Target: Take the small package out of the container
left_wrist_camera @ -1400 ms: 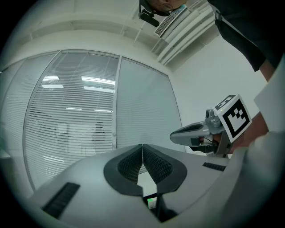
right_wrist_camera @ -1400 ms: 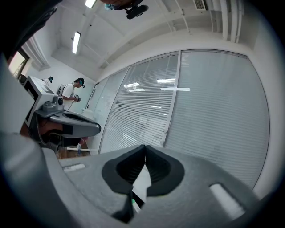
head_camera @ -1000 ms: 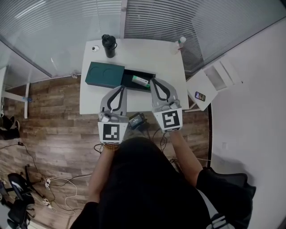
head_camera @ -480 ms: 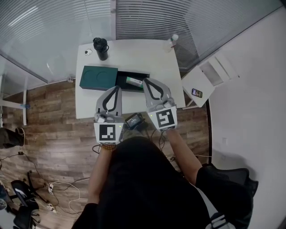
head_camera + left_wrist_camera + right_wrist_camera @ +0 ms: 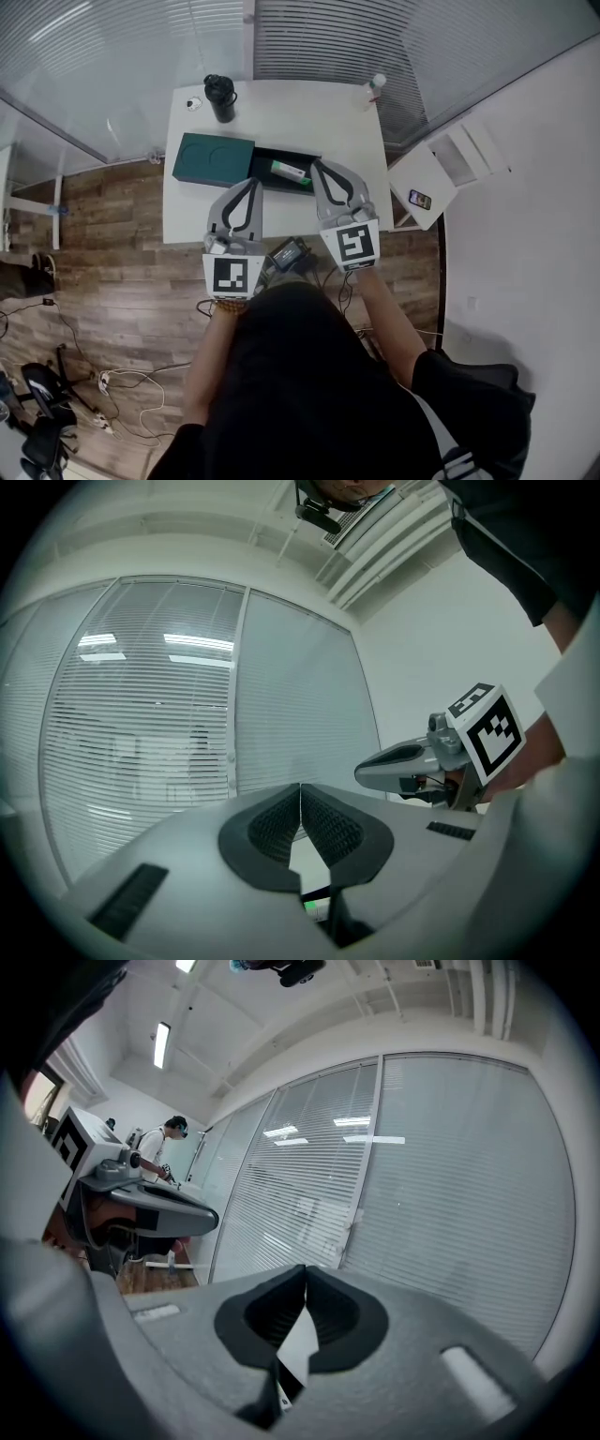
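Seems light, fairly stiff, maybe slippery: small package (image 5: pixel 289 170) inside the open container (image 5: pixel 281 153), upper centre of the head view. Best to pinch across its narrow width. Fully closed and empty: left hand-held gripper (image 5: pixel 249 184) and right hand-held gripper (image 5: pixel 319 169).

table (image 5: pixel 300 112) top is reading as smooth white laminate, matt, barely reflecting; container (image 5: pixel 265 162) and its lid (image 5: pixel 213 159) are showing a dark green matt finish, no gloss; small package (image 5: pixel 290 171) is possibly showing glossy film, too small to be sure; left gripper (image 5: pixel 300 794) and right gripper (image 5: pixel 305 1274) shells are presenting as grey matt moulded plastic; pads (image 5: pixel 274 825) are showing black, finely ribbed, rubbery; floor (image 5: pixel 103 234) is showing wood-grain planks, satin; bottle (image 5: pixel 222 97) is looking matt black
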The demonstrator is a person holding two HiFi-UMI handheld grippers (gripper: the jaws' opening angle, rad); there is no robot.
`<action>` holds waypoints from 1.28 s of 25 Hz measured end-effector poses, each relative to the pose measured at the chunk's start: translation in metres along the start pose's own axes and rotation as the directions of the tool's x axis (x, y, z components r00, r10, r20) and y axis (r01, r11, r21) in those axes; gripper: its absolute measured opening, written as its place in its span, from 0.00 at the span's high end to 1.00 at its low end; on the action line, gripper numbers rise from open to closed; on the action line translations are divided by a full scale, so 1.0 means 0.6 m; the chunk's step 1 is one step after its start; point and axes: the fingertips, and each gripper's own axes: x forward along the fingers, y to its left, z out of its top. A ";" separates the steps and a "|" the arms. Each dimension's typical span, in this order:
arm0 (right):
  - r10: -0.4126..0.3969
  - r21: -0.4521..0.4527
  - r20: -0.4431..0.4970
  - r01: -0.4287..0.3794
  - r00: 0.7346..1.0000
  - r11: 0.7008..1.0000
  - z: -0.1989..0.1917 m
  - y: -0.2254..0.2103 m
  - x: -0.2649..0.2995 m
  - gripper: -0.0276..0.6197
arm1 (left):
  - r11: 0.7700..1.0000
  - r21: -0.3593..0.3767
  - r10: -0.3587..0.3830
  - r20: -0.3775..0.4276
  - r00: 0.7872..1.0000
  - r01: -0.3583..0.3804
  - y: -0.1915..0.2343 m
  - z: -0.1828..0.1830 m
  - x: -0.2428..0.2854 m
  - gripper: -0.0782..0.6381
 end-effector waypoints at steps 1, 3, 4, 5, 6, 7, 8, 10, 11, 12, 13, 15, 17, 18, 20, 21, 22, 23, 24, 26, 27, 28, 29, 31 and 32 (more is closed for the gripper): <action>0.004 -0.001 -0.004 -0.004 1.000 1.000 -0.003 -0.004 0.001 0.96 | 1.000 -0.001 0.004 -0.007 1.000 -0.004 0.000 0.000 0.002 0.89; 0.015 -0.007 -0.012 -0.015 1.000 1.000 -0.010 -0.011 0.007 0.96 | 1.000 -0.004 0.012 -0.014 1.000 -0.013 0.001 -0.001 0.008 0.89; 0.020 -0.009 -0.016 -0.020 1.000 1.000 -0.013 -0.014 0.010 0.96 | 1.000 -0.008 0.017 -0.009 1.000 -0.017 0.002 -0.001 0.011 0.89; 0.026 -0.011 -0.020 -0.026 0.999 1.000 -0.017 -0.017 0.014 0.96 | 1.000 -0.012 0.021 -0.006 1.000 -0.021 0.003 -0.001 0.014 0.89; 0.032 -0.012 -0.023 -0.032 0.999 0.999 -0.021 -0.019 0.018 0.96 | 1.000 -0.013 0.026 -0.007 1.000 -0.026 0.004 -0.002 0.017 0.89; 0.039 -0.013 -0.027 -0.040 0.999 0.999 -0.026 -0.020 0.022 0.96 | 0.999 -0.012 0.030 -0.012 0.999 -0.030 0.005 -0.004 0.020 0.89; 0.047 -0.015 -0.030 -0.048 0.998 0.999 -0.031 -0.021 0.026 0.96 | 0.999 -0.011 0.034 -0.019 0.999 -0.035 0.006 -0.007 0.023 0.89; 0.065 -0.020 -0.039 -0.066 0.997 0.998 -0.043 -0.023 0.036 0.96 | 0.999 -0.018 0.045 -0.026 0.999 -0.045 0.007 -0.014 0.029 0.89; 0.076 -0.024 -0.045 -0.077 0.996 0.997 -0.049 -0.023 0.040 0.96 | 0.999 -0.021 0.049 -0.031 0.998 -0.050 0.007 -0.017 0.032 0.89; 0.086 -0.028 -0.050 -0.088 0.995 0.996 -0.054 -0.023 0.045 0.96 | 0.998 -0.020 0.053 -0.041 0.998 -0.053 0.006 -0.022 0.034 0.89; 0.097 -0.031 -0.055 -0.099 0.994 0.995 -0.059 -0.022 0.049 0.96 | 0.998 -0.019 0.055 -0.050 0.997 -0.057 0.006 -0.025 0.036 0.89; 0.116 -0.032 -0.063 -0.118 0.991 0.992 -0.070 -0.022 0.056 0.96 | 0.998 -0.019 0.062 -0.053 0.997 -0.063 0.006 -0.029 0.042 0.89; 0.134 -0.033 -0.071 -0.136 0.988 0.990 -0.082 -0.021 0.062 0.96 | 0.997 -0.019 0.068 -0.054 0.996 -0.069 0.005 -0.033 0.046 0.89; 0.143 -0.035 -0.075 -0.146 0.987 0.989 -0.087 -0.021 0.065 0.96 | 0.997 -0.020 0.071 -0.057 0.996 -0.073 0.005 -0.034 0.048 0.89; 0.163 -0.039 -0.081 -0.166 0.983 0.985 -0.098 -0.019 0.074 0.96 | 0.997 -0.020 0.078 -0.064 0.995 -0.080 0.005 -0.038 0.053 0.89; 0.172 -0.043 -0.086 -0.176 0.981 0.983 -0.104 -0.018 0.079 0.96 | 0.996 -0.021 0.081 -0.067 0.994 -0.083 0.005 -0.041 0.055 0.89; 0.181 -0.047 -0.090 -0.186 0.979 0.981 -0.110 -0.016 0.084 0.96 | 0.996 -0.021 0.084 -0.071 0.994 -0.085 0.006 -0.045 0.058 0.89; 0.189 -0.051 -0.095 -0.195 0.977 0.980 -0.116 -0.015 0.089 0.96 | 0.996 -0.020 0.086 -0.074 0.994 -0.088 0.006 -0.048 0.060 0.89; 0.197 -0.054 -0.099 -0.203 0.975 0.978 -0.121 -0.014 0.092 0.96 | 0.996 -0.019 0.088 -0.076 0.993 -0.090 0.005 -0.051 0.062 0.89; 0.211 -0.056 -0.108 -0.218 0.972 0.974 -0.133 -0.013 0.094 0.95 | 0.995 -0.019 0.093 -0.081 0.992 -0.095 0.002 -0.056 0.066 0.89; 0.217 -0.057 -0.112 -0.224 0.970 0.973 -0.139 -0.012 0.095 0.95 | 0.995 -0.021 0.095 -0.084 0.992 -0.097 0.000 -0.058 0.067 0.89; 0.223 -0.058 -0.116 -0.231 0.968 0.971 -0.145 -0.012 0.096 0.95 | 0.995 -0.023 0.097 -0.084 0.992 -0.100 -0.001 -0.059 0.069 0.89; 0.229 -0.058 -0.120 -0.237 0.966 0.970 -0.150 -0.012 0.099 0.95 | 0.995 -0.021 0.098 -0.081 0.992 -0.100 -0.001 -0.060 0.071 0.89; 0.242 -0.059 -0.139 -0.252 0.960 0.966 -0.165 -0.011 0.103 0.91 | 0.995 -0.016 0.102 -0.078 0.992 -0.103 0.000 -0.061 0.074 0.89; 0.249 -0.060 -0.148 -0.260 0.957 0.964 -0.171 -0.009 0.104 0.91 | 0.994 -0.014 0.105 -0.080 0.991 -0.106 0.001 -0.062 0.074 0.89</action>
